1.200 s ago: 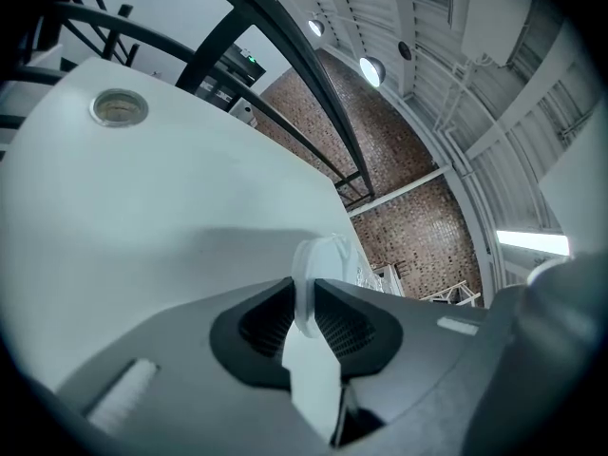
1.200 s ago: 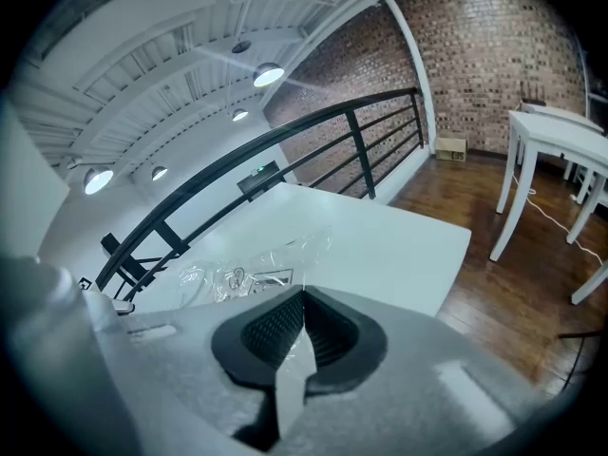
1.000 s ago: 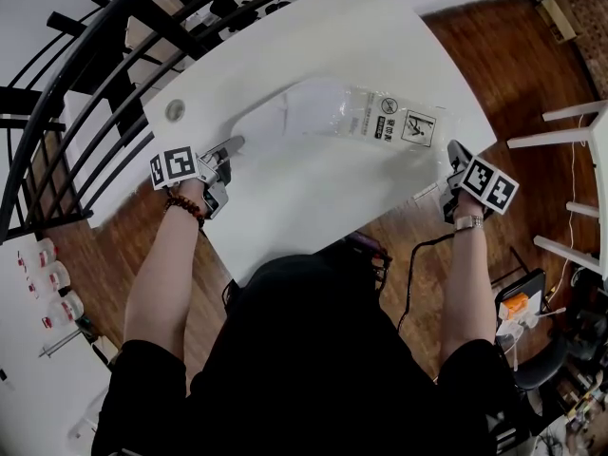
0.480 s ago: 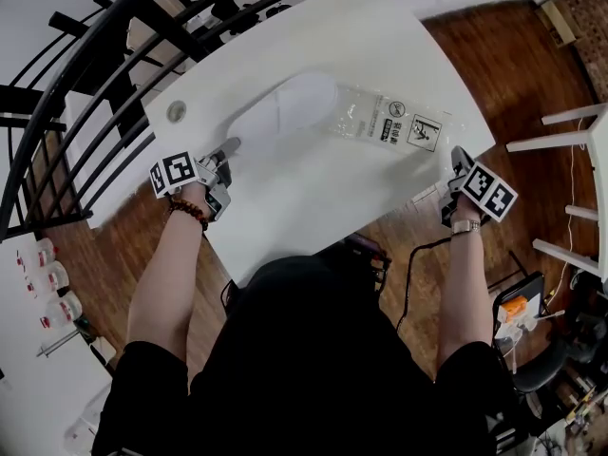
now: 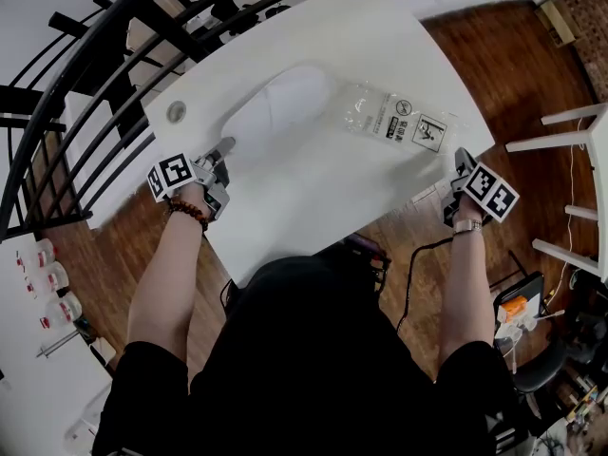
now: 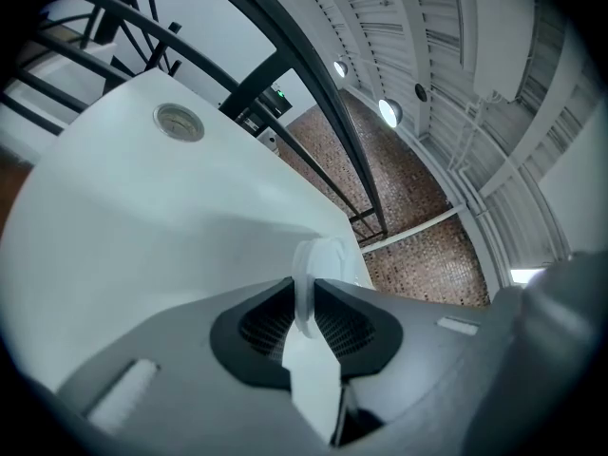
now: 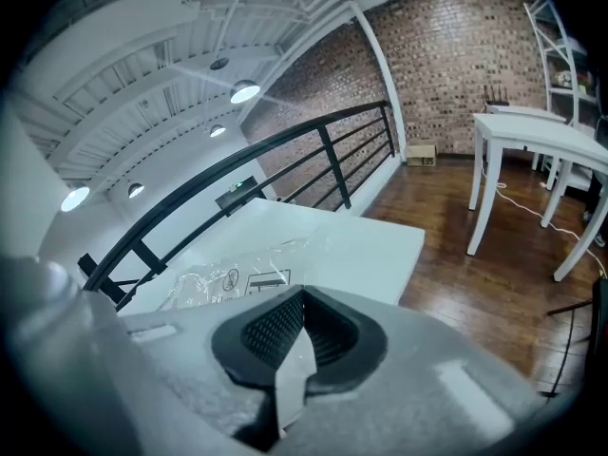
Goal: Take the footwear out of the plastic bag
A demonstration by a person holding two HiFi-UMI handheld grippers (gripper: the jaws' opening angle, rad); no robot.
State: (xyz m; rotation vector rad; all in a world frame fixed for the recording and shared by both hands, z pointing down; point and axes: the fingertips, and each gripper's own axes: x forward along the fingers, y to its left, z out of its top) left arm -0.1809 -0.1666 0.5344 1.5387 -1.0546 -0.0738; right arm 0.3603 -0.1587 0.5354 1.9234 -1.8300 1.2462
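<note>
A white slipper (image 5: 277, 103) lies on the white table (image 5: 313, 193), its toe at the mouth of a clear plastic bag (image 5: 399, 122) with printed warning labels. My left gripper (image 5: 226, 146) is shut on the slipper's near edge; in the left gripper view that white rim (image 6: 309, 274) is pinched between the dark pads (image 6: 266, 323). My right gripper (image 5: 462, 158) is at the table's right edge with its jaws shut, at the bag's right end. In the right gripper view the bag (image 7: 233, 281) lies flat just beyond the shut right gripper (image 7: 296, 335).
A round cable grommet (image 5: 176, 111) sits in the table near the far left corner. A black railing (image 5: 104, 55) runs behind the table. White furniture legs (image 5: 570, 141) stand to the right, over a wooden floor with a cable (image 5: 418, 264).
The slipper has slid left, out of the bag, together with my left gripper. The bag has shifted a little to the right. My right gripper has barely moved.
</note>
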